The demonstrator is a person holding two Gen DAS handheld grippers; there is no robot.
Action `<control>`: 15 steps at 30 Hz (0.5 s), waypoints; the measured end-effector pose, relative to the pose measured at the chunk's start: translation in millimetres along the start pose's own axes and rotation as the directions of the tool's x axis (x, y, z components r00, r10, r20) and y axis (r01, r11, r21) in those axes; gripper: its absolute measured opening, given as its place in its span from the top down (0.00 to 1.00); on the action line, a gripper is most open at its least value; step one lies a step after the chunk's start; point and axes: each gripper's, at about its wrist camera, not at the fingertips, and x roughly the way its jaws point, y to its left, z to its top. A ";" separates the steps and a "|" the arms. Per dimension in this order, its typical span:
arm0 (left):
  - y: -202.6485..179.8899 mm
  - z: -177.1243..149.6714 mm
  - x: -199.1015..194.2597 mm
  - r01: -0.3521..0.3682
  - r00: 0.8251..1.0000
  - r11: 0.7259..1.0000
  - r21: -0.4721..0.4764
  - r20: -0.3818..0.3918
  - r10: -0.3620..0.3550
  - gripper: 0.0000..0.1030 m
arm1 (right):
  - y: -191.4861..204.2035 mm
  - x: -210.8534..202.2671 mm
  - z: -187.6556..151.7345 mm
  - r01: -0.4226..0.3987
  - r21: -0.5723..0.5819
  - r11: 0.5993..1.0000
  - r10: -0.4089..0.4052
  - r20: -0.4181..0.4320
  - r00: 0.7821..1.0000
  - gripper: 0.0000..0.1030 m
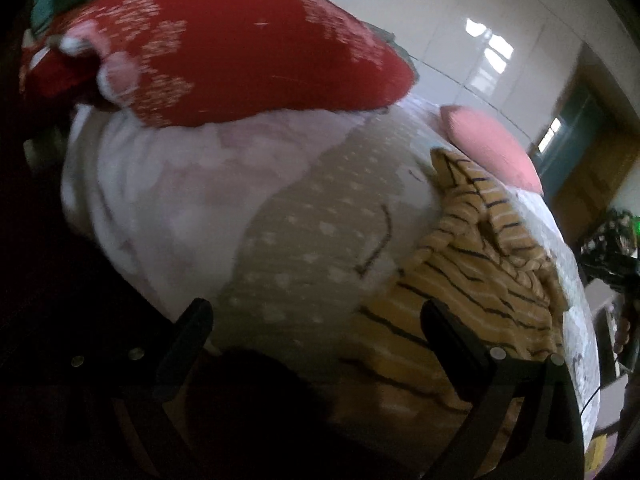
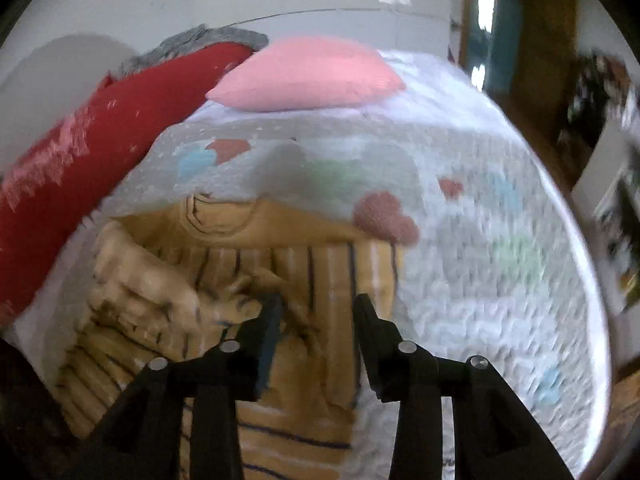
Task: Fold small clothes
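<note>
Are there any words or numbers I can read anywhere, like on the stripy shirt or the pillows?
No words or numbers can be read in either picture.
Yellow striped shirt: only dark stripes, no print.
Red cushion: white patterns, too blurred to tell whether any are letters.
Pink pillow: plain.
Bedspread: coloured shapes, no writing.
</note>
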 end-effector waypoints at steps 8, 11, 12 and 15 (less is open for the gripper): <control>-46.7 5.4 17.9 0.040 0.999 0.993 0.112 -0.025 -0.038 0.00 | -5.8 5.0 -27.3 -0.074 -0.020 0.997 0.074 -0.009 0.997 0.40; -77.1 21.7 29.7 0.080 0.997 0.976 0.204 -0.022 -0.078 0.00 | 11.4 12.6 -39.6 -0.091 -0.089 0.992 0.090 -0.015 0.996 0.34; -86.2 26.8 34.2 0.087 0.996 0.968 0.236 -0.017 -0.086 0.00 | 17.5 15.1 -43.3 -0.088 -0.110 0.990 0.086 -0.017 0.996 0.33; -125.1 45.8 60.0 0.078 0.995 0.923 0.377 0.022 -0.093 0.00 | 27.7 21.3 -54.3 -0.080 -0.141 0.987 0.077 -0.023 0.997 0.33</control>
